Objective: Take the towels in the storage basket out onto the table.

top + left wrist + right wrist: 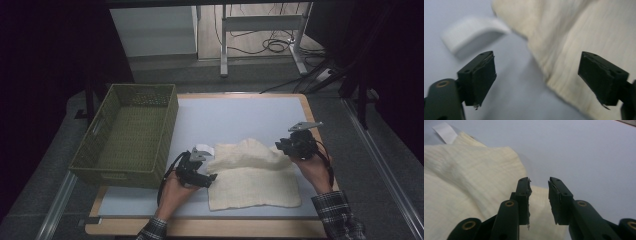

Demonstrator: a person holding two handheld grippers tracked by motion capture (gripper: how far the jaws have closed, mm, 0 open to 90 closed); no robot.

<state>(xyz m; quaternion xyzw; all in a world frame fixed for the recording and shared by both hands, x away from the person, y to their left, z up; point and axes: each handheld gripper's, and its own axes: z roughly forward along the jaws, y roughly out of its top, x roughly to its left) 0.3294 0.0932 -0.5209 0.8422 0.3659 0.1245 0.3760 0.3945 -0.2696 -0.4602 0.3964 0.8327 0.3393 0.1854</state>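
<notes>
While the cream cloth [252, 172] lies part-folded on the pale table [240, 115], near the person's edge, both grippers flank it, likely to work the fold; left gripper [212, 176] at the cloth's left edge, jaws wide, nothing between them, seemingly lined up to take that edge; right gripper [539, 195] at the upper right corner, jaws narrowly parted, empty; green basket [127, 135] waits left, probably the cloth's destination.

No legible text, label, brand, number or sign on anything here
</notes>
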